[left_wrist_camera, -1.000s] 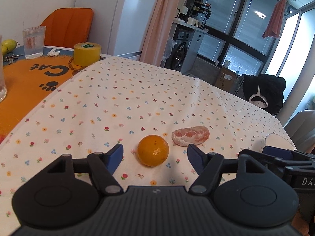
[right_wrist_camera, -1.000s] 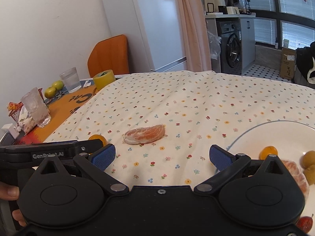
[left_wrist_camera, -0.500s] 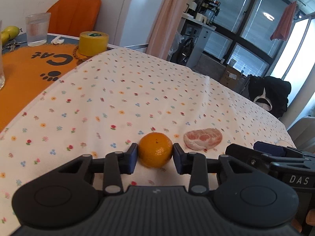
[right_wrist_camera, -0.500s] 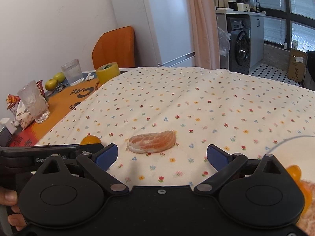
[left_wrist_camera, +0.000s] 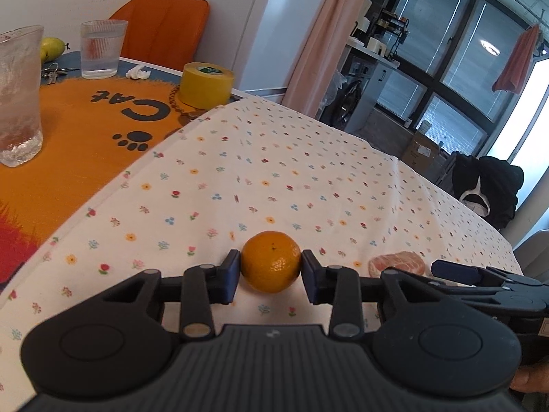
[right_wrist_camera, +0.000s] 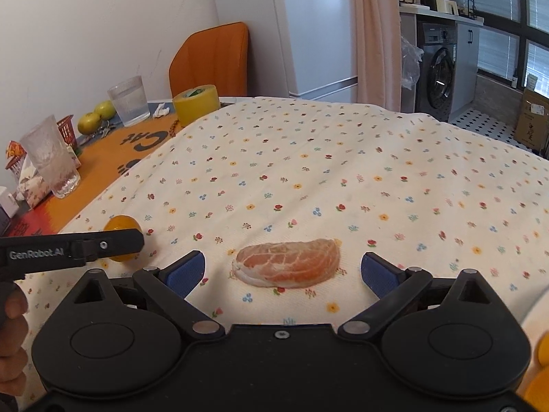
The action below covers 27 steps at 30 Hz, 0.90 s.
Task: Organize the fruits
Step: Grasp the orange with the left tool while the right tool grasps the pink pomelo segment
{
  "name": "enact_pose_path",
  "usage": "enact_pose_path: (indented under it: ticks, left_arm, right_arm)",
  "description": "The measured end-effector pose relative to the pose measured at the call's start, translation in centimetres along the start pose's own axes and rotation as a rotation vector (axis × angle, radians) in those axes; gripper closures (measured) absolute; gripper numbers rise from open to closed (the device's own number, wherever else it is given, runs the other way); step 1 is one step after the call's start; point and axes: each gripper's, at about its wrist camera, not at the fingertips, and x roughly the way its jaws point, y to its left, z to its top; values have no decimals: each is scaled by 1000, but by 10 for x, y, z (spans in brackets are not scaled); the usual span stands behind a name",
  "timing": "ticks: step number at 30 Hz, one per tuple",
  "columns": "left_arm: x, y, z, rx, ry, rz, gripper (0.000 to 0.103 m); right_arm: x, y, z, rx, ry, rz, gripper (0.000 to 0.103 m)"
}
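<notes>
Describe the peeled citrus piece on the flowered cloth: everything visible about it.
The peeled citrus piece is a crescent-shaped cluster of segments, pale orange-pink flesh veined with white pith, with no rind. It lies flat on the flowered tablecloth, its long side across the right wrist view. The right gripper is open, with a jaw on either side of it, neither touching. The whole mandarin, held in the left gripper, sits apart from it.
</notes>
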Motion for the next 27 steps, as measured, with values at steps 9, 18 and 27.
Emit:
enact_pose_path:
  ticks: [9,18,27]
  left_arm:
    - [2,4,1,-6,-1,8,67]
    - [-7,-2,0,-1,-14,-5,67]
    - [-34,-18,-6,23,-49,-29,67]
  right_arm:
    - [9,3,1,-57,6,-22,33]
    - [-9,-1,-2,-31,3,-10,35]
    - [-46,0,-9,-13,-47,-16,36]
